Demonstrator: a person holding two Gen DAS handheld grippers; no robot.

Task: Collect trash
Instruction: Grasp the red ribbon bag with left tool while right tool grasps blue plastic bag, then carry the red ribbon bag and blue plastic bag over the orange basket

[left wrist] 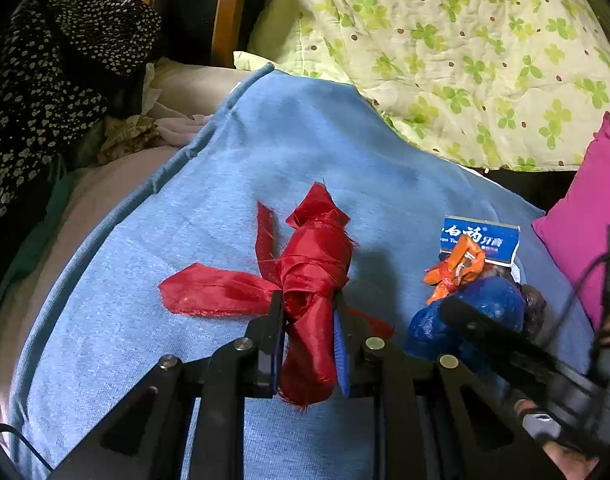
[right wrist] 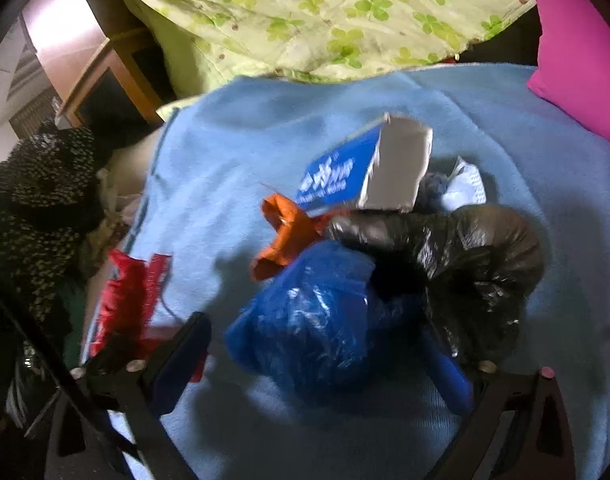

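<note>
My left gripper [left wrist: 309, 316] is shut on a knotted red fabric scrap [left wrist: 313, 264], whose loose ends trail over the blue blanket [left wrist: 265, 140]. To its right lies a heap of trash: a crumpled blue plastic bag [right wrist: 313, 328], an orange scrap [right wrist: 285, 236], a blue and white toothpaste box [right wrist: 365, 168] and a black plastic bag [right wrist: 465, 264]. My right gripper [right wrist: 311, 320] straddles the blue bag, and a gap shows between its left pad and the bag. In the left wrist view one of its fingers [left wrist: 465, 318] lies across the blue bag [left wrist: 485, 304].
A green clover quilt [left wrist: 445, 40] is bunched at the back of the bed. A magenta pillow [left wrist: 585, 216] sits at the right edge. Black flowered cloth [left wrist: 45, 80] is piled at the left, beside a wooden cabinet [left wrist: 209, 8].
</note>
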